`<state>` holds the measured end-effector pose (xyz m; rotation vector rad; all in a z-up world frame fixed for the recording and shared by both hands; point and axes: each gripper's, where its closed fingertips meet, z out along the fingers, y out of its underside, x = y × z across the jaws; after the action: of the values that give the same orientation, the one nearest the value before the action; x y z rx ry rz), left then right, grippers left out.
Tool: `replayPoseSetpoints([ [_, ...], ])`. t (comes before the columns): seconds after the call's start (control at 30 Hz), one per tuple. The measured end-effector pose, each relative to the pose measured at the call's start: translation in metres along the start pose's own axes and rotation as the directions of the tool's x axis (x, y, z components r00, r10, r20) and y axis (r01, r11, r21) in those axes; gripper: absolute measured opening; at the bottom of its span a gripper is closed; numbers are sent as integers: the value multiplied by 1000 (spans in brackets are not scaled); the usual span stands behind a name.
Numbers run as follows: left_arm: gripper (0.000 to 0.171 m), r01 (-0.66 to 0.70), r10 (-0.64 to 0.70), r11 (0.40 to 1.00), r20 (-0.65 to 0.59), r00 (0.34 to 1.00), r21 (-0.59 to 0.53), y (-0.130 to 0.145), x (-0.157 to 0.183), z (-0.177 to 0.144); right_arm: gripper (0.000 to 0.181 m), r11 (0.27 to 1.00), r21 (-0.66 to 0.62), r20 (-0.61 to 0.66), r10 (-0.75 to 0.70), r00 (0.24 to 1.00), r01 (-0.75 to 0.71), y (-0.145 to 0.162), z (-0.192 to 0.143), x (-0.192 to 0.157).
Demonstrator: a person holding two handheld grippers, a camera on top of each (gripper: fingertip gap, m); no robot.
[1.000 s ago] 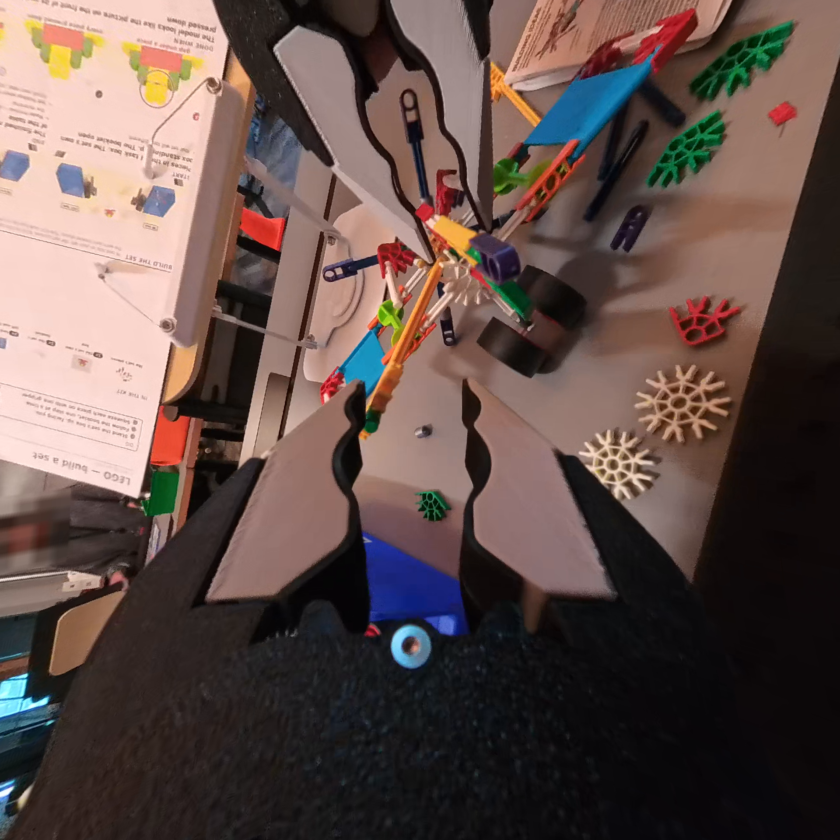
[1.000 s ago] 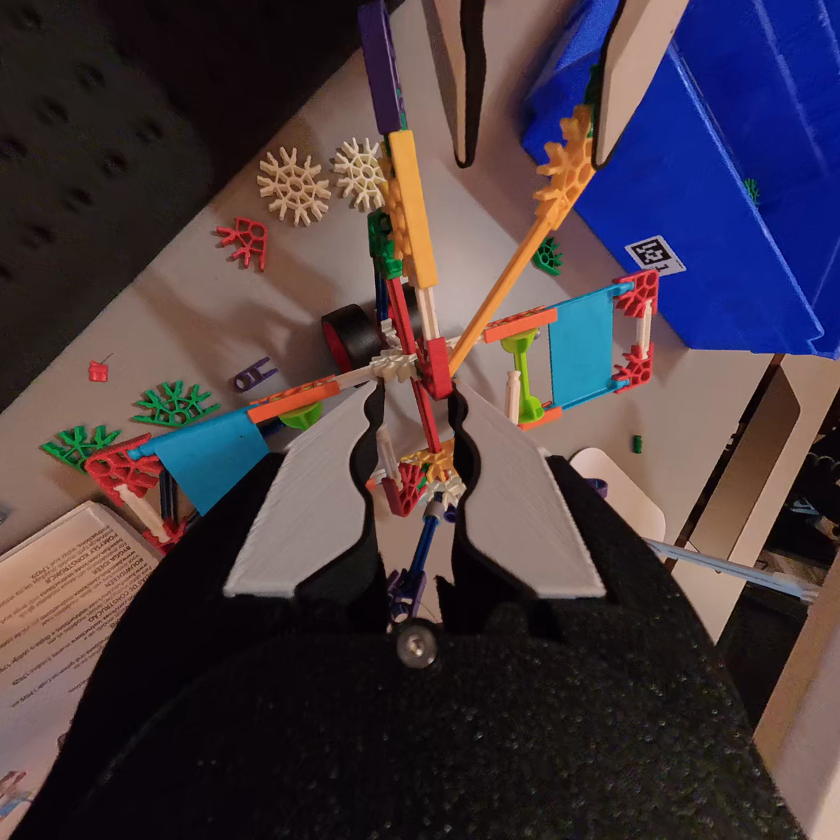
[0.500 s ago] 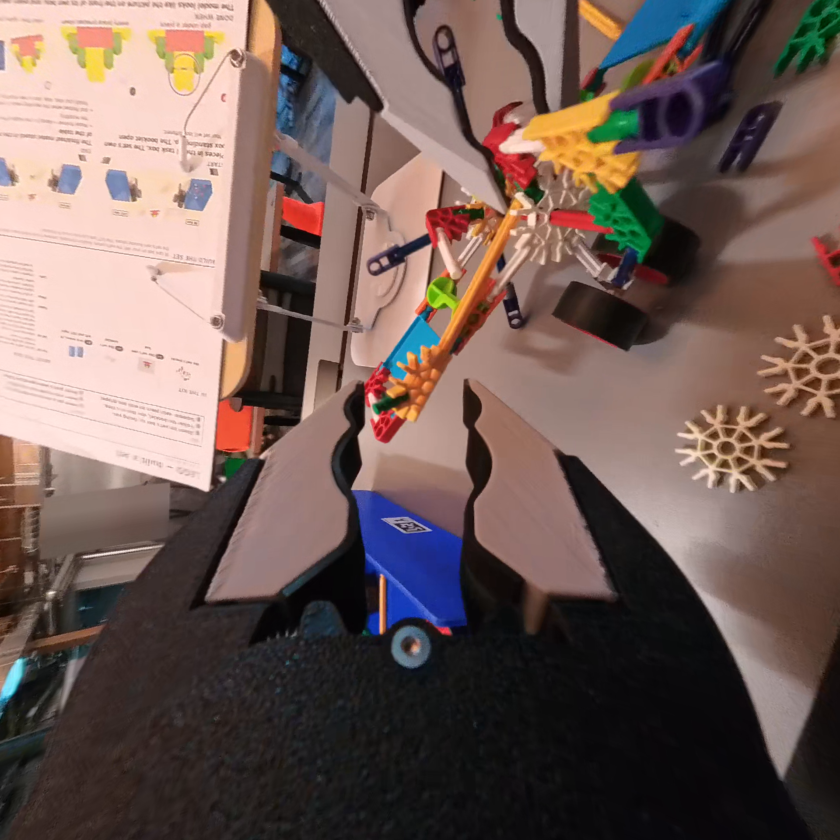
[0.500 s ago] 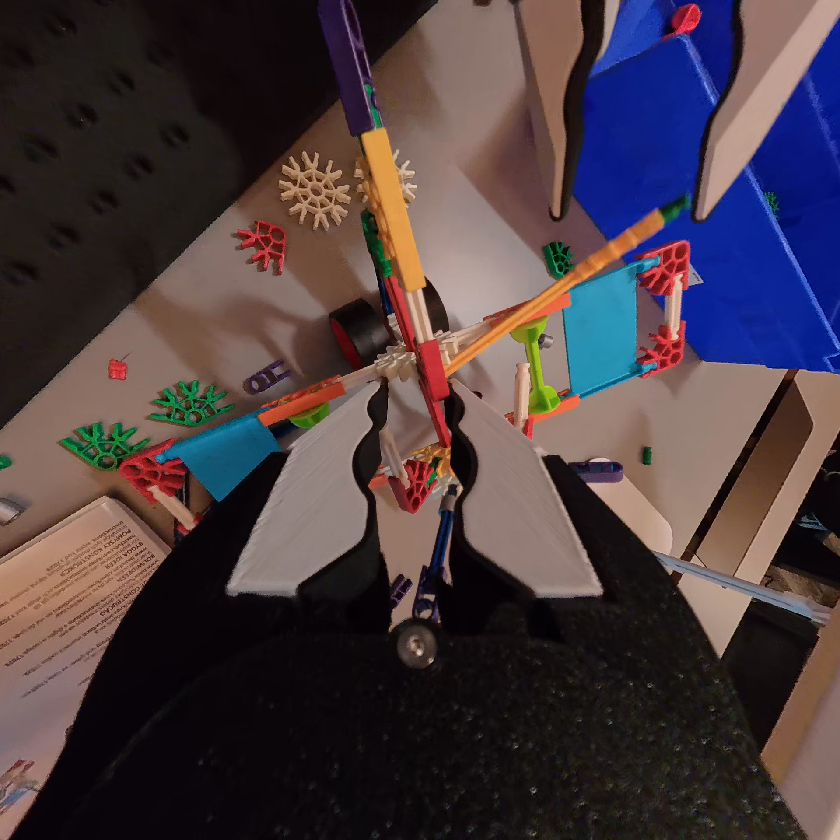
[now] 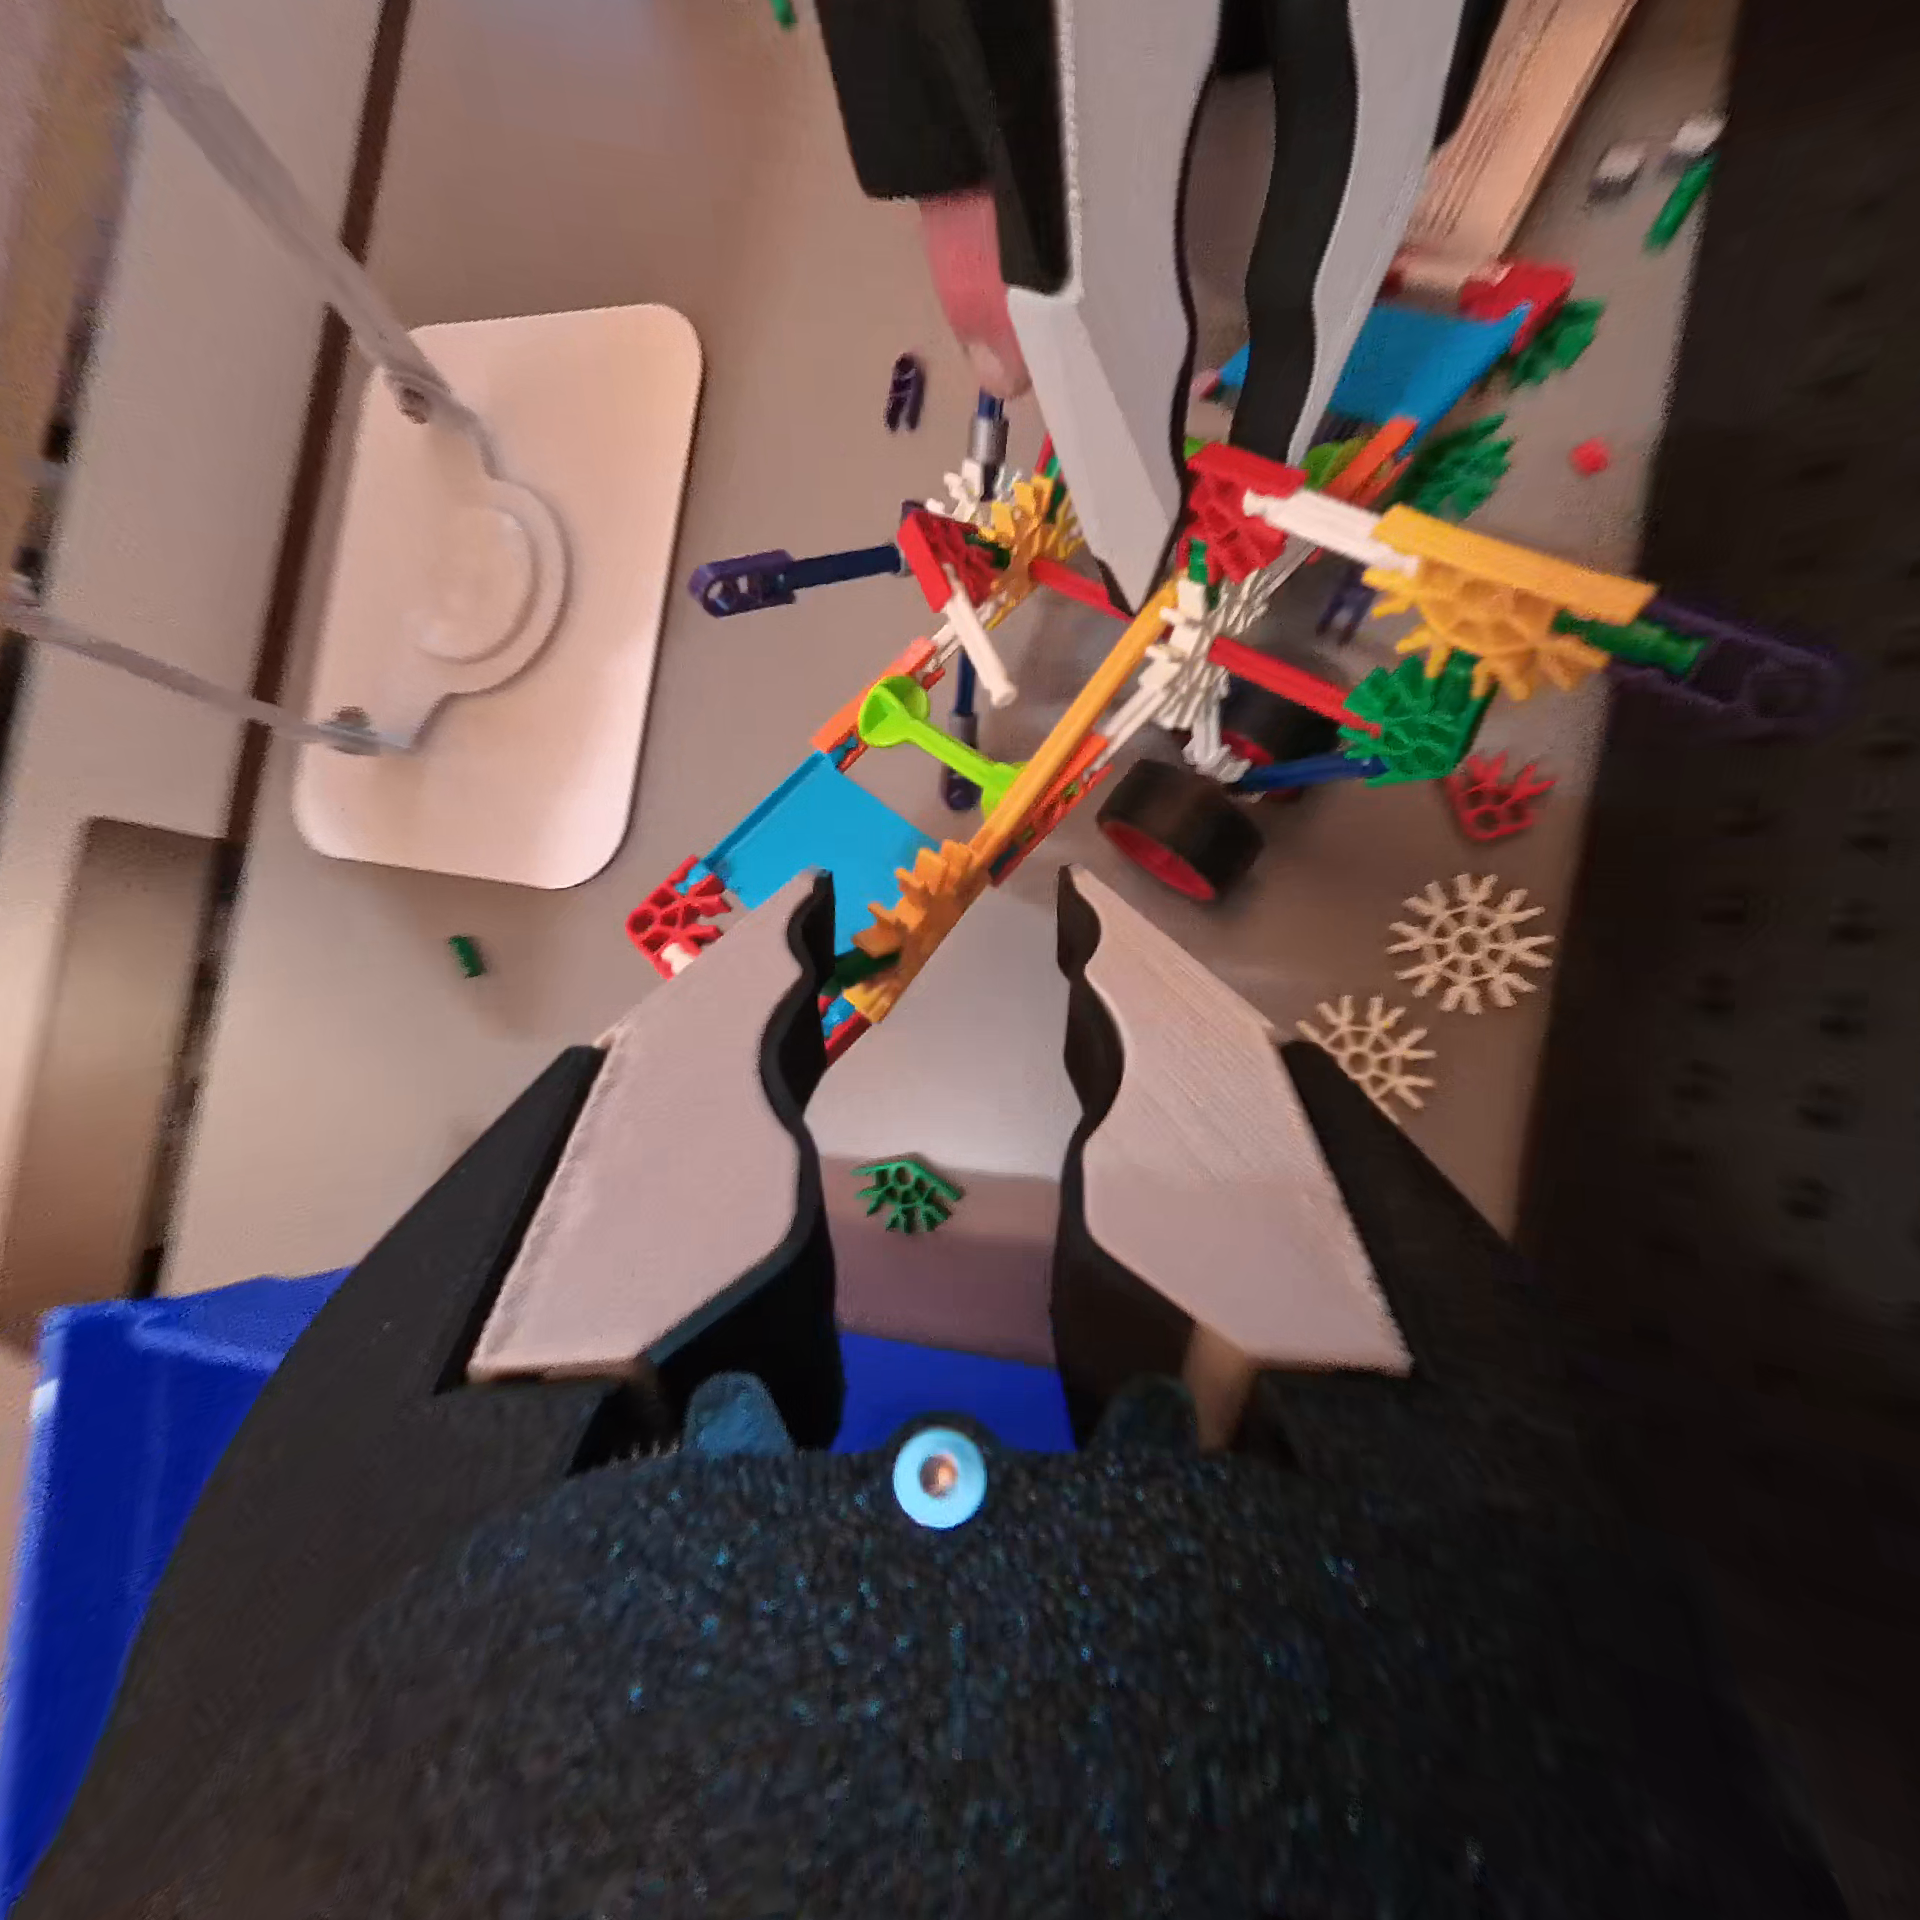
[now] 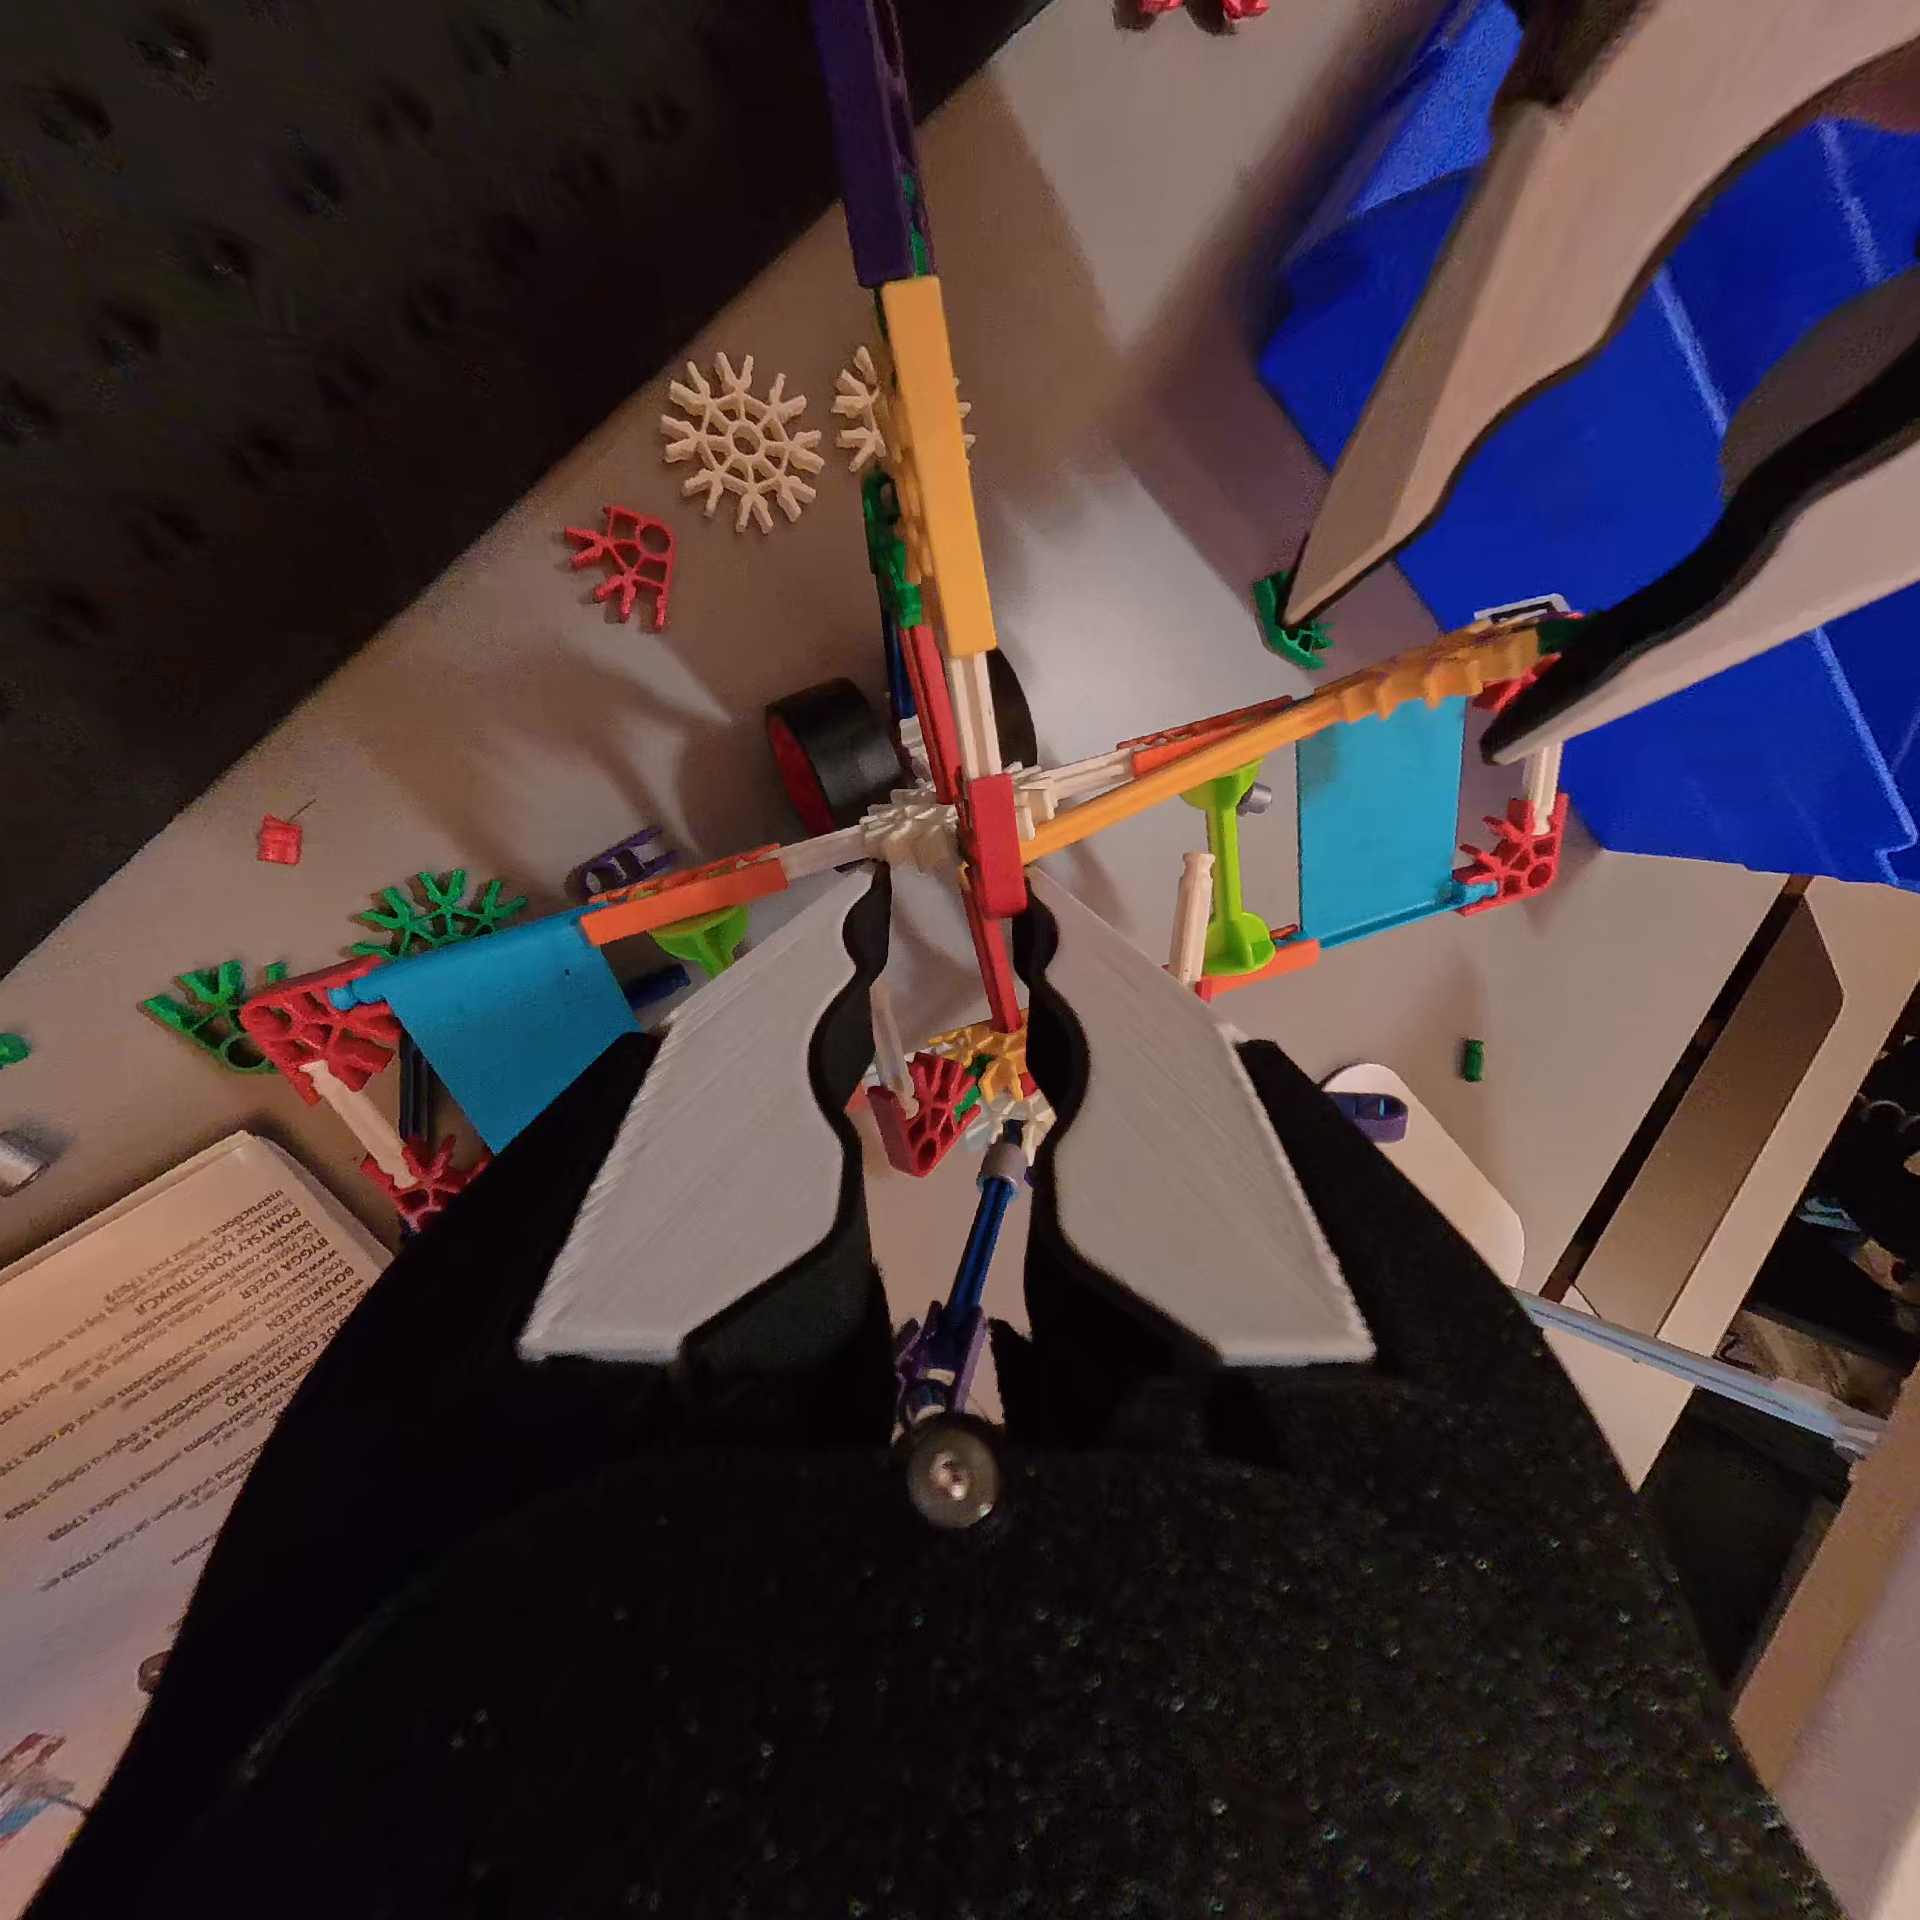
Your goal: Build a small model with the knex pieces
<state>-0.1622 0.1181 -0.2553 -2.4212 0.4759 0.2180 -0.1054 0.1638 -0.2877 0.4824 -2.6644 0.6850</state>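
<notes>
In the left wrist view my left gripper (image 5: 943,904) stands apart, its jaws either side of the orange rod's (image 5: 1049,758) connector end, with no firm grip that I can see. The toy model (image 5: 1195,644) stands on the table (image 5: 987,1091), and a green connector (image 5: 906,1195) lies below. In the right wrist view my right gripper (image 6: 954,888) is clamped on the model's red rod (image 6: 992,935) near the hub. A blue bin (image 6: 1621,499) sits to the right, a booklet (image 6: 156,1351) at lower left.

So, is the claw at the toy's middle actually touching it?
Touching: the right wrist view shows the right claw pinching the red centre rod of the toy model between its fingers.
</notes>
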Motion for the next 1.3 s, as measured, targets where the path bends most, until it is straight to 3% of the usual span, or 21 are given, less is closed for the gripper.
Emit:
replayPoseSetpoints([
  [0.1, 43, 73, -70, 997, -143, 987, 16, 2, 4, 3, 23, 1000, -2, -4, 3, 1000, -3, 1, 0, 0],
  [0.2, 24, 121, -106, 991, -218, 970, 57, -2, 0, 1, 23, 1000, 0, -5, -4, 1000, 4, 1, 0, 0],
  [0.3, 18, 146, -129, 989, -301, 945, 36, 2, 2, 0, 23, 1000, 4, -4, -6, 1000, 6, 0, 1, 0],
  [0.4, 18, 80, -74, 997, -320, 944, 5, 7, 4, -4, 23, 1000, 3, -21, -8, 1000, 8, 0, 1, 4],
  [0.43, 22, 76, -74, 997, -330, 941, -8, 8, 5, -6, 9, 1000, -4, -46, -10, 999, 10, 1, 1, 7],
  [0.53, 33, 59, -65, 998, -323, 944, -29, 12, 2, -7, 7, 1000, 0, -23, -16, 1000, 16, 0, 3, 3],
  [0.63, 31, 50, -51, 999, -350, 935, -10, 12, 9, -3, 7, 1000, -7, -29, -16, 999, 15, 1, 5, 4],
  [0.73, 16, 34, -34, 999, -319, 947, -5, 10, 8, 1, 7, 1000, -8, -27, -18, 999, 18, 1, 5, 4],
  [0.93, 9, 108, -106, 994, -307, 946, -13, 12, 11, -3, 9, 1000, -19, -59, -4, 998, 3, 6, 5, 9],
  [1.0, 7, 138, -142, 990, -276, 950, -34, 13, 15, -6, 15, 1000, -12, -71, 20, 997, -21, 9, 3, 11],
  [1.07, 6, 177, -181, 983, -219, 959, -41, 11, 18, -10, 42, 998, 9, -62, 62, 996, -61, 10, 2, 10],
  [1.1, 6, 193, -196, 981, -202, 960, -36, 10, 22, -12, 46, 998, 19, -63, 65, 996, -64, 10, 2, 10],
  [1.3, 6, 259, -261, 964, -48, 964, -54, 11, 32, -25, 54, 999, 6, -70, 50, 996, -49, 7, 3, 12],
])
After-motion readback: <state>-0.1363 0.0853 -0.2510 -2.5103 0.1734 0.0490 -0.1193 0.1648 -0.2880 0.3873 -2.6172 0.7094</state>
